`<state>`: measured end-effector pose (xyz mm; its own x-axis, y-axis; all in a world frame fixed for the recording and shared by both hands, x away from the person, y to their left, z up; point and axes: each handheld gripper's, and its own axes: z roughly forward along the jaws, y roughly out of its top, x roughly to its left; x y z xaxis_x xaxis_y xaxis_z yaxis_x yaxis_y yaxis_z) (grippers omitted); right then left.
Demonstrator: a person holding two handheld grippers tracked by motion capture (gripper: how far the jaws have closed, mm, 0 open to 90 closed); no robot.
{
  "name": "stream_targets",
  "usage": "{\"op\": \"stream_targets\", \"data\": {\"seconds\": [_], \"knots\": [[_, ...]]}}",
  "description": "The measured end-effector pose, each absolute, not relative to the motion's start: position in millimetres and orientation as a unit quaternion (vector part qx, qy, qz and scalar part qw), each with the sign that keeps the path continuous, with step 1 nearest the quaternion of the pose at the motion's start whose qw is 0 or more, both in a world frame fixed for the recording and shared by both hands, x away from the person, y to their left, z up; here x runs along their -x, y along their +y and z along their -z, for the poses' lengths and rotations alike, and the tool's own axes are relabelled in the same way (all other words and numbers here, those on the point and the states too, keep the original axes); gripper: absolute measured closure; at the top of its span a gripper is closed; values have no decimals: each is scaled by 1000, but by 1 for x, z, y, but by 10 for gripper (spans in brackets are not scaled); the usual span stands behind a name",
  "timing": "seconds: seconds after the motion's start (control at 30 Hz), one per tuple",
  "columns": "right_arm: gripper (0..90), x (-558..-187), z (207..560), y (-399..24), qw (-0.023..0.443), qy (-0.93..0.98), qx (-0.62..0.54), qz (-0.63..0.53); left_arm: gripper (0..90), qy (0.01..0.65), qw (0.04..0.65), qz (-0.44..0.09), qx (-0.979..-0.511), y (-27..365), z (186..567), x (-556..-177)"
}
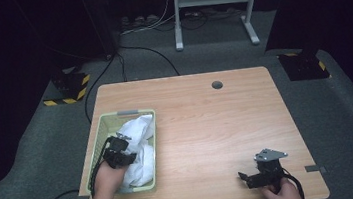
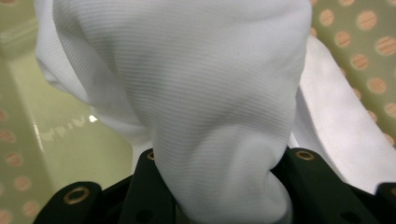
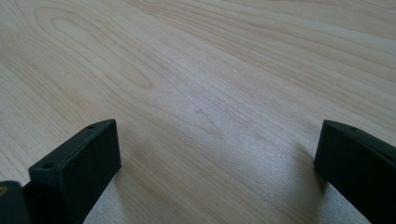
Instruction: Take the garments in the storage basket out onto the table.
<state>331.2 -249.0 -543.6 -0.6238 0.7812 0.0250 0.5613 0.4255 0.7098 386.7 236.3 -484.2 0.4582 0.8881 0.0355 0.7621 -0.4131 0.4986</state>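
Two grippers work off a green basket [image 1: 97,144] lying lengthwise along the tabletop's [image 1: 207,121] left edge: the left gripper [image 1: 118,152] pinches the white cloth [image 2: 196,93] inside, while the right gripper [image 1: 254,176], jaws spread, rests far right on bare wood.

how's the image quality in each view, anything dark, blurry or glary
High view: room surroundings nearly black, the table evenly lit. Left gripper view: the white cloth is sharp enough to show its weave, the green basket behind it soft, with a small glint. Right gripper view: wood grain sharp farther off, the right claw casting faint shadows.
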Motion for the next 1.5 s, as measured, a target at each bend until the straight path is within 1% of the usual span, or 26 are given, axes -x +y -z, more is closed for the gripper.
{"op": "stream_targets", "data": {"seconds": [0.27, 0.33, 0.47, 0.63, 1.03, 1.5], "knots": [[0, -331, 544, -249, 156, 830, -405, -351, 662, 491, 240, -186, -816, 239, 474, -375], [0, -331, 544, -249, 156, 829, -405, -352, 661, 489, 257, -199, -810, 240, 471, -369], [0, -331, 544, -249, 157, 830, -404, -351, 661, 482, 258, -217, -809, 238, 469, -363], [0, -331, 544, -249, 157, 830, -404, -351, 660, 478, 277, -241, -798, 239, 461, -355], [0, -331, 544, -249, 157, 830, -405, -351, 658, 477, 318, -275, -772, 243, 453, -340], [0, -331, 544, -249, 157, 830, -404, -351, 655, 463, 352, -322, -747, 244, 442, -324]]}}
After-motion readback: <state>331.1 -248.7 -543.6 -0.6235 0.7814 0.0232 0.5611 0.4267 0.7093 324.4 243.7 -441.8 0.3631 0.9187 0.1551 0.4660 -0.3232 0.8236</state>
